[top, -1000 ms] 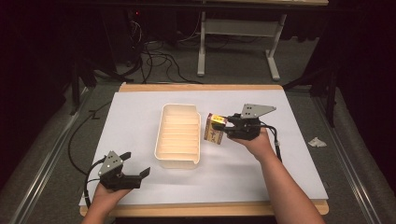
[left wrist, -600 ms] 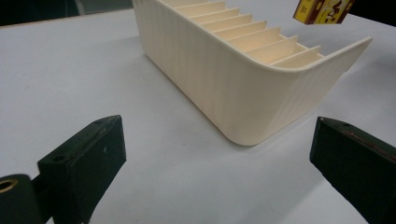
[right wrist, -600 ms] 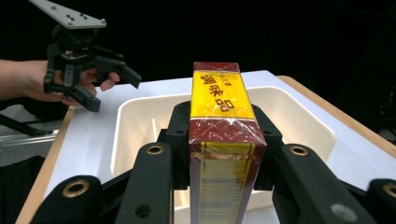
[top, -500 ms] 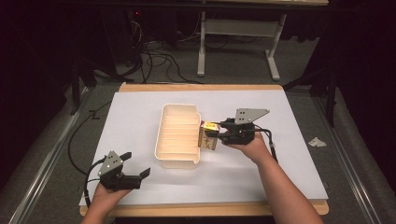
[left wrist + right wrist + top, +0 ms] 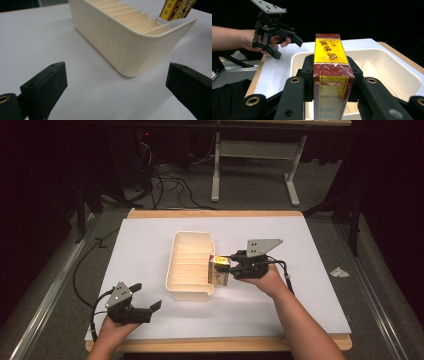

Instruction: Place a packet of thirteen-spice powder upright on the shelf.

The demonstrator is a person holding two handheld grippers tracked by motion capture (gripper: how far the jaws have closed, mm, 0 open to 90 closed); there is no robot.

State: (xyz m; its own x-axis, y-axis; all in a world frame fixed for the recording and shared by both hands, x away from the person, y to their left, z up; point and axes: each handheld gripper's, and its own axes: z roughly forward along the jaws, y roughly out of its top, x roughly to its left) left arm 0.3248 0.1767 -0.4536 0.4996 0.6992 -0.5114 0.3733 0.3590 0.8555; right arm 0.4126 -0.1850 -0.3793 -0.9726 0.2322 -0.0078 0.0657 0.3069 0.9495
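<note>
A cream slotted tray (image 5: 176, 270) stands in the middle of the white table cover. My right gripper (image 5: 227, 266) is shut on a red and yellow box (image 5: 220, 269), which hangs at the tray's right rim. In the right gripper view the box (image 5: 331, 65) is clamped between both jaws, with the tray (image 5: 387, 65) beneath and behind it. My left gripper (image 5: 149, 302) is open near the front left corner of the table. In the left gripper view its jaws stand wide apart facing the tray's near end (image 5: 130, 47), and the box (image 5: 177, 8) shows at the top right.
A white sheet (image 5: 300, 250) covers the wooden table. A crumpled scrap of paper (image 5: 340, 271) lies on the floor to the right. Cables and a desk frame (image 5: 250, 165) are on the floor beyond the far edge.
My right gripper has carried the box left and toward the front, from beside the tray's far right part to its right rim. The left gripper has stayed put.
</note>
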